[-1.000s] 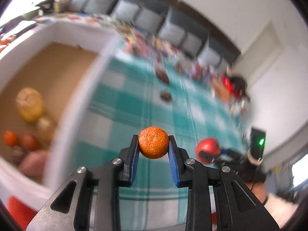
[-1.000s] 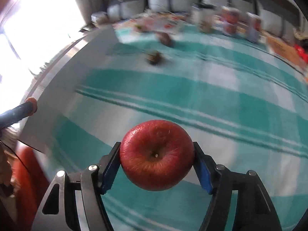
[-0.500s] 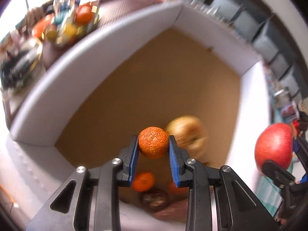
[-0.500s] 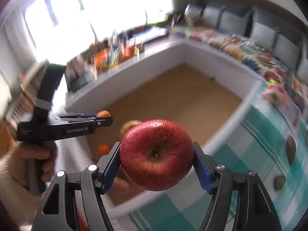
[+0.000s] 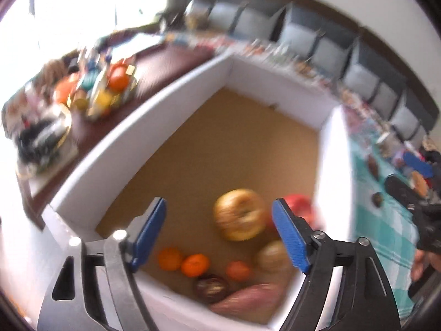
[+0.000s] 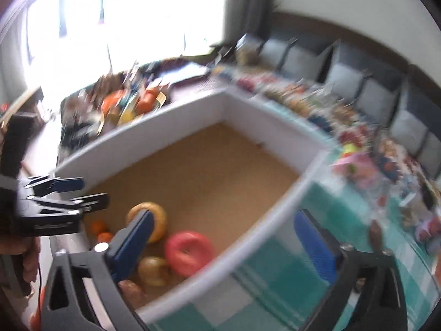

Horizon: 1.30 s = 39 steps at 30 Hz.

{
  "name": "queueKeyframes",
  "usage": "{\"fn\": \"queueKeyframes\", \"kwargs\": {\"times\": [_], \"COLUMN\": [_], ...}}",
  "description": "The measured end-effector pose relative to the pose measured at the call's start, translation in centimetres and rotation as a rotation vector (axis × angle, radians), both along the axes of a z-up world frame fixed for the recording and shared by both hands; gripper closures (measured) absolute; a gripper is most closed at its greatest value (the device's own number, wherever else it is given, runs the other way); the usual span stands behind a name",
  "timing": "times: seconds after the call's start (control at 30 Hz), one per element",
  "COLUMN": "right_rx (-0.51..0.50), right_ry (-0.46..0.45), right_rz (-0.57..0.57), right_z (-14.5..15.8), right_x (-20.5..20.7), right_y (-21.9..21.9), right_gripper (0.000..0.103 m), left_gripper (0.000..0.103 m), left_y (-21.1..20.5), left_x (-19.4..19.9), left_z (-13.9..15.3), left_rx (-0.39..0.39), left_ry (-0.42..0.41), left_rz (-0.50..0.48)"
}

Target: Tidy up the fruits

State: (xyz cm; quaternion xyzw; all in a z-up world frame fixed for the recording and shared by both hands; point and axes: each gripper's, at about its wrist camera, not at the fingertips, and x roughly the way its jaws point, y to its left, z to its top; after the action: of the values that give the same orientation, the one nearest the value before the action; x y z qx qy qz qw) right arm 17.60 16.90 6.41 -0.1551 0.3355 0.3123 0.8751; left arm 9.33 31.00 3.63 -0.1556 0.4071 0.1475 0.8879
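Note:
A white box (image 5: 176, 102) with a brown floor holds the fruit. In the left wrist view a yellow apple (image 5: 240, 214), a red apple (image 5: 299, 205), three small oranges (image 5: 195, 264), a dark fruit (image 5: 211, 287) and a pinkish tuber (image 5: 248, 299) lie inside. My left gripper (image 5: 219, 238) is open and empty above the box. My right gripper (image 6: 226, 245) is open and empty over the box's right wall (image 6: 264, 229); the red apple (image 6: 189, 252) lies on the floor below it. The left gripper (image 6: 69, 195) also shows at the left of the right wrist view.
A teal checked cloth (image 6: 303, 284) covers the table to the right of the box, with two small dark fruits (image 5: 377, 200) on it. A tray of colourful items (image 5: 102, 91) sits on a dark table beyond the box. Packets and grey cushions (image 6: 358, 93) line the far side.
Both grippers opened. The orange dropped from the left gripper into the box and the red apple dropped from the right gripper into the box.

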Motion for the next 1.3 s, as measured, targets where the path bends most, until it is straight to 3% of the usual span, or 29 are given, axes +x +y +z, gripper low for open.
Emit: {"fn": "queueKeyframes", "kwargs": {"times": [0.1, 0.27, 0.33, 0.4, 0.47, 0.53, 0.6, 0.77, 0.87, 1.3], "right_rx": [-0.005, -0.097, -0.153, -0.147, -0.121, -0.034, 0.030, 0.005, 0.001, 0.004], "right_ry": [-0.041, 0.030, 0.074, 0.109, 0.113, 0.146, 0.179, 0.172, 0.170, 0.170], "right_rz": [-0.106, -0.376, -0.535, -0.663, -0.732, -0.783, -0.802, -0.804, -0.805, -0.808], "right_z": [-1.6, -10.7, -14.4, -16.3, -16.7, -17.2, -17.3, -16.9, -16.9, -17.1], "right_x": [-0.8, -2.4, -3.8, -5.3, -6.3, -7.0, -7.0, -7.0, -7.1, -6.7], "right_y": [-6.8, -20.5, -26.9, -32.8, -36.3, -39.4, -40.6, -40.3, -39.7, -39.6], "right_gripper": [0.000, 0.000, 0.000, 0.000, 0.000, 0.000, 0.000, 0.000, 0.000, 0.000], "left_gripper": [0.020, 0.016, 0.013, 0.013, 0.013, 0.013, 0.013, 0.013, 0.011, 0.007], "left_y": [-5.7, -15.7, -20.0, -23.6, -27.5, -29.8, -31.6, -32.7, -33.5, -33.1], "left_x": [-0.6, -1.4, -1.6, -1.0, 0.6, 2.2, 3.2, 6.8, 6.3, 6.5], "left_z": [2.3, 2.5, 1.1, -1.3, -4.5, -7.1, -9.3, -13.1, -13.7, -13.9], "left_rx": [0.025, -0.015, -0.085, -0.136, -0.117, -0.070, -0.013, 0.096, 0.167, 0.150], "left_ry": [-0.085, -0.133, -0.126, -0.086, -0.009, 0.028, 0.048, 0.086, 0.049, 0.050], "left_rz": [-0.109, -0.318, -0.402, -0.474, -0.549, -0.570, -0.553, -0.480, -0.479, -0.489]}}
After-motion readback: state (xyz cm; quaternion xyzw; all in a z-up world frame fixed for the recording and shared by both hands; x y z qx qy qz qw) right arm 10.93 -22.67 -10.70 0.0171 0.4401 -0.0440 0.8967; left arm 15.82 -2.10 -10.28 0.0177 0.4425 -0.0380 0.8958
